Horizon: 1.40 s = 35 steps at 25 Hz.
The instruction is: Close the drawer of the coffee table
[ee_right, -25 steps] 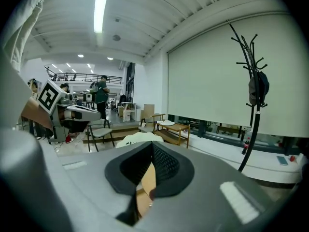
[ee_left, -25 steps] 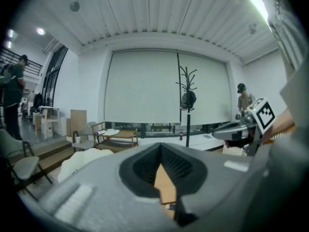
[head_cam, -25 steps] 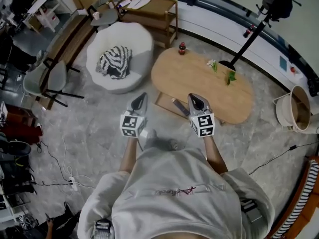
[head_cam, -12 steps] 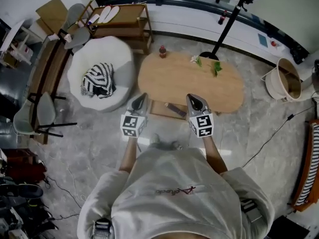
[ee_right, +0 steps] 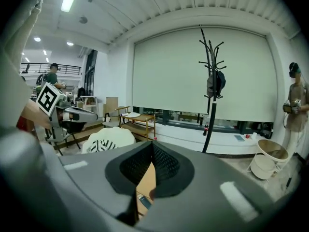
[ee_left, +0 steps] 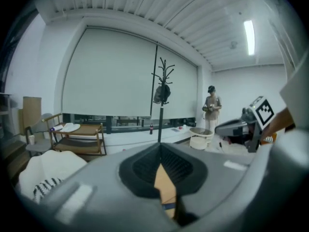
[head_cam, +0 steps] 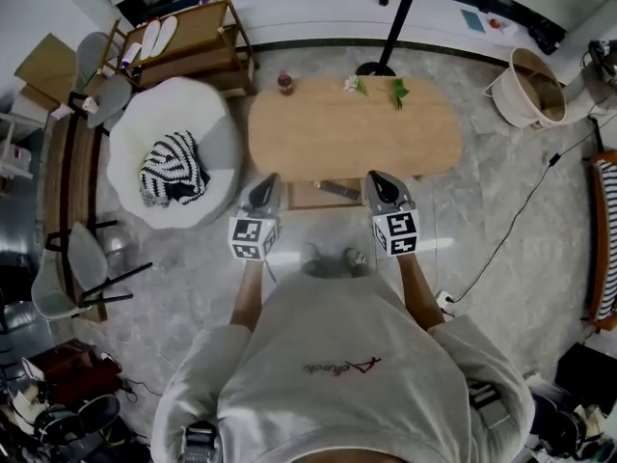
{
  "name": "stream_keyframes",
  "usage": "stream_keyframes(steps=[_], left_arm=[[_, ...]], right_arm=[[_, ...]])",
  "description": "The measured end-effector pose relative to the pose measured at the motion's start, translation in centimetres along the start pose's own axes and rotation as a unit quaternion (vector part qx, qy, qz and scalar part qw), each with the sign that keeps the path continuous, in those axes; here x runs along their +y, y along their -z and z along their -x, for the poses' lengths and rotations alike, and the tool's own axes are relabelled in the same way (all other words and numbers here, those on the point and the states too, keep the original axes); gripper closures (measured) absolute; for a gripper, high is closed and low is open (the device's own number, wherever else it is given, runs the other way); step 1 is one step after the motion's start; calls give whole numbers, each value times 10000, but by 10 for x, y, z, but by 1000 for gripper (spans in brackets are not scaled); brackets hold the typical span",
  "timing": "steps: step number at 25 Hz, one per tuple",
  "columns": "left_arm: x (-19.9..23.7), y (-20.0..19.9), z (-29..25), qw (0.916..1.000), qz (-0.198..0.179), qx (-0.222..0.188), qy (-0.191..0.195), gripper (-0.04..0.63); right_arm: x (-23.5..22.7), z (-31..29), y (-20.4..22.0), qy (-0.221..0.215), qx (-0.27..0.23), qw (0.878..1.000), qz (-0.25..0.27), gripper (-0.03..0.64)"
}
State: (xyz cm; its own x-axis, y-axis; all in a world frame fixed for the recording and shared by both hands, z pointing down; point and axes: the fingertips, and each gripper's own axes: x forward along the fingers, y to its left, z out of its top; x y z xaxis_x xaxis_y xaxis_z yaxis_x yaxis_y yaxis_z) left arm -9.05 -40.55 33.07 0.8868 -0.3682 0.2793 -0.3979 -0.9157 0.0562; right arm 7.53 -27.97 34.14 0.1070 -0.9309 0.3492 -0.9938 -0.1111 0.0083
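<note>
A person in a pale sweatshirt stands squarely before a low, oval, light-wood coffee table (head_cam: 352,138). Its shallow wooden drawer (head_cam: 307,197) juts out from the near edge at 12 o'clock, open, with a slim dark object (head_cam: 339,190) lying inside. The left gripper (head_cam: 269,181) at 11 o'clock and the right gripper (head_cam: 375,177) at 1 o'clock flank the drawer front. Each is clenched tight on nothing, its black pads pressed together. That posture suggests closed tips readied as blunt pushers, one for each end of the drawer so it slides in straight, not hands preparing to grasp. Neither gripper appears to touch the drawer, and both gripper views look out over the tabletop, so they seem to be held well above it. Closing has evidently not begun. A white beanbag chair (head_cam: 145,123) carrying a black-and-white striped throw (head_cam: 172,167) sits at the table's 9 o'clock. A small red-capped bottle (head_cam: 285,83) at its 11 o'clock and green sprigs (head_cam: 397,90) at 1 o'clock stand along the table's far edge, clear of the work.
</note>
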Motion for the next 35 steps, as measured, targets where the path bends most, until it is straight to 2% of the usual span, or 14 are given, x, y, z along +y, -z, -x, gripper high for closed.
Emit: stream_keyframes(steps=[7, 14, 23, 30, 35], left_arm=[[8, 39, -11, 9984, 100, 328, 451, 597], [4, 80, -18, 9957, 165, 644, 641, 597], [-15, 120, -22, 9933, 371, 1032, 354, 597], [-36, 153, -42, 9904, 508, 1282, 79, 597], [-35, 182, -49, 9882, 589, 1415, 3, 597]], right_arm=[[5, 9, 35, 446, 377, 9980, -232, 612], [4, 13, 75, 564, 677, 9952, -431, 612], [-11, -1, 105, 79, 892, 9950, -439, 612], [-42, -18, 137, -352, 1044, 9933, -337, 612], [-45, -38, 162, -588, 1190, 9908, -253, 612]])
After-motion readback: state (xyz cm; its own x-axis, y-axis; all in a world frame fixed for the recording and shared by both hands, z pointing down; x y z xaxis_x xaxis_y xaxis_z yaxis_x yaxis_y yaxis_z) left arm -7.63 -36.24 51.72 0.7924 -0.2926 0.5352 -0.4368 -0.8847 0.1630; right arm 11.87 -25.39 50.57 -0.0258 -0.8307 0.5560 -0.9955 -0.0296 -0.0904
